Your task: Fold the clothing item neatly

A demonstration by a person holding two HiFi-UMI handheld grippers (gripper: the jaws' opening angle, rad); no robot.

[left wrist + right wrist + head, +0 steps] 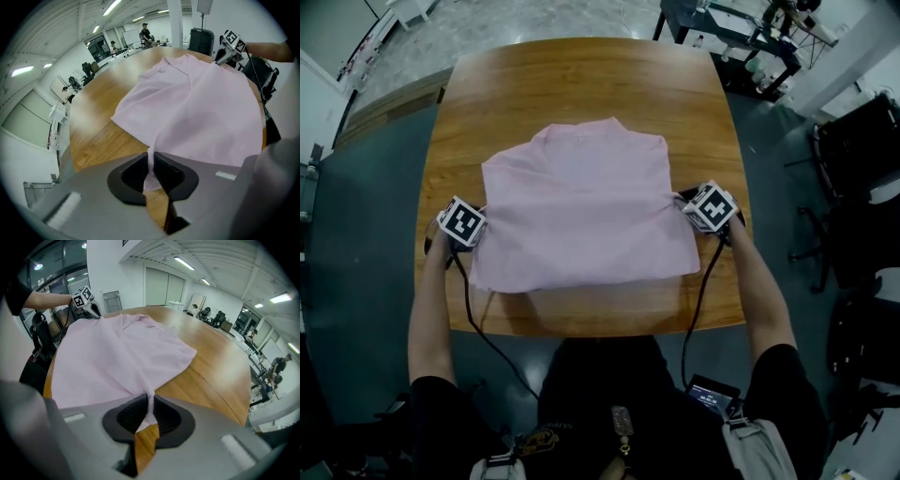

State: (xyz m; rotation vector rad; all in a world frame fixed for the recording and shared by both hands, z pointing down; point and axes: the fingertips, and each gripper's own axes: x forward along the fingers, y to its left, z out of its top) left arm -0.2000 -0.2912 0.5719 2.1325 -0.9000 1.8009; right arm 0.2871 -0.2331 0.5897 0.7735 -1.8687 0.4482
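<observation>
Pink polo shirt (586, 206) on wooden table (581, 75), fold unfinished.
My left gripper (151, 169) and right gripper (150, 411) pinch its side edges (collar away); more folds remain, I judge.

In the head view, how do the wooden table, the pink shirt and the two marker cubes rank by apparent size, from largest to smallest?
1. the wooden table
2. the pink shirt, spread over the table's middle
3. the left marker cube and the right marker cube: they look about equal, so I leave them unranked.
</observation>
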